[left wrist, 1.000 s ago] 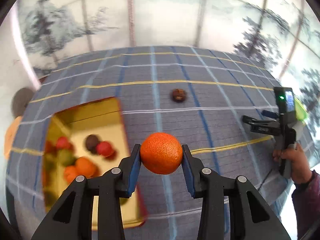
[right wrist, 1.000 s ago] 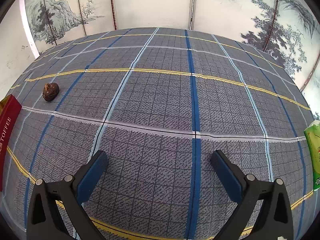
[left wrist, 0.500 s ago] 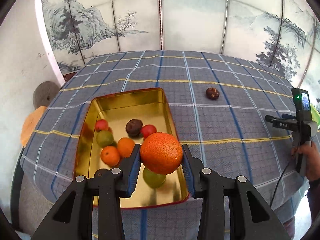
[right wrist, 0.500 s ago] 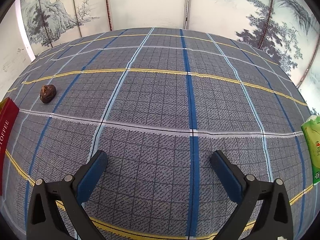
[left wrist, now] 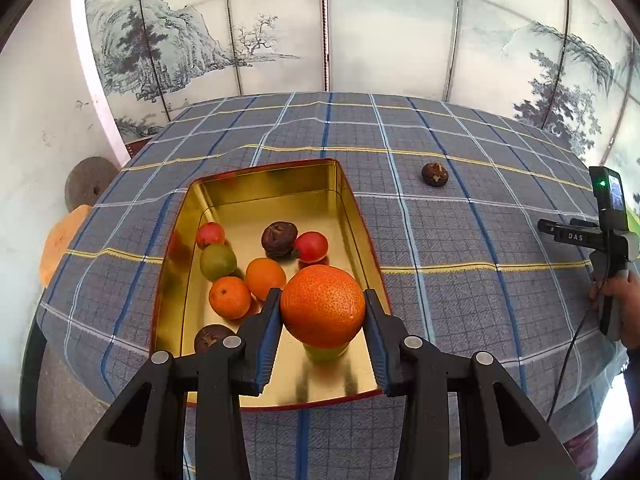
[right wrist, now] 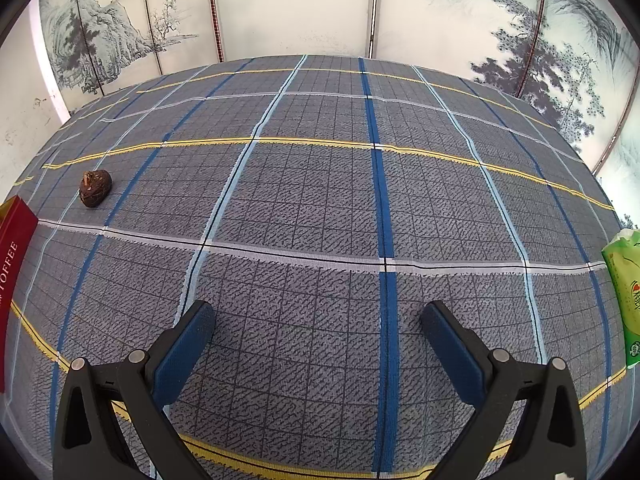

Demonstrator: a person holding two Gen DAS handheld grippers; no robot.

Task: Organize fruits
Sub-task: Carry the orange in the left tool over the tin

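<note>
One large orange (left wrist: 322,305) sits clamped between the blue pads of the left gripper (left wrist: 322,320), whose fingers (left wrist: 267,332) press on both its sides, holding it above the near right part of an open gold tin (left wrist: 276,184) with a red rim. Inside the tin lie two smaller oranges (left wrist: 230,297), a green fruit (left wrist: 217,261), two red fruits (left wrist: 311,246) and a dark brown fruit (left wrist: 279,238); another dark one (left wrist: 210,338) sits at the near left, and a green one (left wrist: 324,352) shows just under the held orange. Beyond the tin, a lone brown fruit (right wrist: 95,188) rests on the checked tablecloth (right wrist: 320,208) over the tabletop. The right gripper (right wrist: 318,340) hangs over bare cloth with its fingers spread wide, nothing between them. A green packet (right wrist: 626,300) lies at the right edge.
</note>
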